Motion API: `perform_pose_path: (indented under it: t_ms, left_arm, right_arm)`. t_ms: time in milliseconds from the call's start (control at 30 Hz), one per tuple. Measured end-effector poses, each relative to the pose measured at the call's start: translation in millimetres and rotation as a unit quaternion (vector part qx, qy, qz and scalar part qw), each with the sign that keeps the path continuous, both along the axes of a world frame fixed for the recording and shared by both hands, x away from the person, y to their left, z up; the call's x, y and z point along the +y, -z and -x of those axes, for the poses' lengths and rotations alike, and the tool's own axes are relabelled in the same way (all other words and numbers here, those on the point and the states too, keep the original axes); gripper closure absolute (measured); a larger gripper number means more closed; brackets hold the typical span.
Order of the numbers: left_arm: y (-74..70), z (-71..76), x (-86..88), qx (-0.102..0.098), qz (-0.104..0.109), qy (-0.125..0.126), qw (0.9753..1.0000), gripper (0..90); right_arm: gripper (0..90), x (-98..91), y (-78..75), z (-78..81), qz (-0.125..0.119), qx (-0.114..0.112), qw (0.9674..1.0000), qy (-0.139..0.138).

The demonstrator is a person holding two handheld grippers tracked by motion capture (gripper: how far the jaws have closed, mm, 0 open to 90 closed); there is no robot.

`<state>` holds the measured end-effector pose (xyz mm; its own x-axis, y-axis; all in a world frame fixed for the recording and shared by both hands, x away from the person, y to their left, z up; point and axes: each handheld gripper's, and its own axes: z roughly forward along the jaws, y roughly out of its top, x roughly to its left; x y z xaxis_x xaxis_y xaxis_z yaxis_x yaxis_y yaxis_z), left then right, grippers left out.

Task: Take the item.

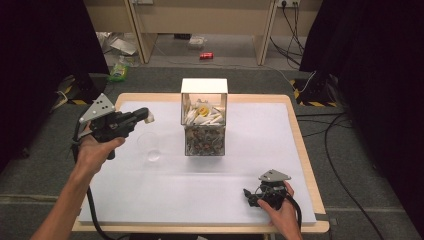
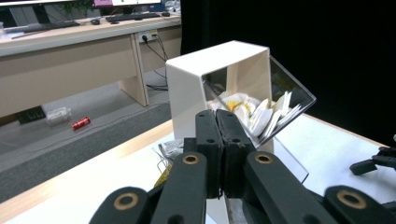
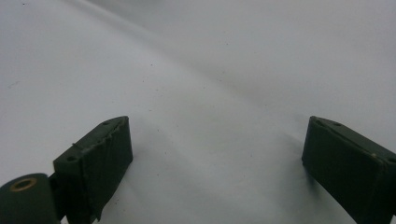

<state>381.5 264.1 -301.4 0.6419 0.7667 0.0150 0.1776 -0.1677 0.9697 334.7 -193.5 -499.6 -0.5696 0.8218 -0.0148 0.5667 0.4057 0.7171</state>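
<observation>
A white box with a clear front stands mid-table, white packets piled in its upper bin. In the left gripper view the box and its packets lie just beyond the jaws. My left gripper hovers left of the box, above a clear plastic cup. Its jaws are pressed together, and a small white packet sticks out at the tip. My right gripper rests on the white sheet at the front right. Its jaws stand wide apart with nothing between them.
A white sheet covers the wooden table. On the floor behind lie a red can and some litter, below a long desk. Cables run across the floor at right. Dark curtains hang on both sides.
</observation>
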Motion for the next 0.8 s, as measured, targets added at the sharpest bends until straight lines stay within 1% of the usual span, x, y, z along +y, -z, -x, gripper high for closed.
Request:
perform_pose_path:
  t_ms: [67, 233, 333, 467, 800]
  left_arm:
    - [6.8, -0.4, 2.7, 0.003, -0.001, -0.007, 1.0000, 87.6]
    - [21.1, 0.0, 5.3, 0.012, 0.001, -0.014, 0.9998, 87.6]
    - [30.2, -0.9, 6.7, 0.022, 0.006, -0.016, 0.9996, 87.6]
    - [41.5, -1.5, 8.4, 0.030, 0.007, -0.022, 0.9993, 87.6]
    - [65.0, -5.3, 10.8, 0.047, 0.007, -0.032, 0.9984, 87.6]
  right_arm:
    - [9.1, 0.1, 0.2, 0.0, -0.001, -0.001, 1.0000, 0.000]
    - [9.1, 0.3, 0.2, 0.1, -0.002, 0.000, 1.0000, 0.001]
    - [9.1, 0.3, 0.2, 0.0, -0.002, 0.000, 1.0000, 0.001]
    - [9.1, 0.3, 0.2, 0.1, -0.002, 0.000, 1.0000, 0.001]
    - [9.1, 0.3, 0.2, 0.1, -0.002, 0.000, 1.0000, 0.001]
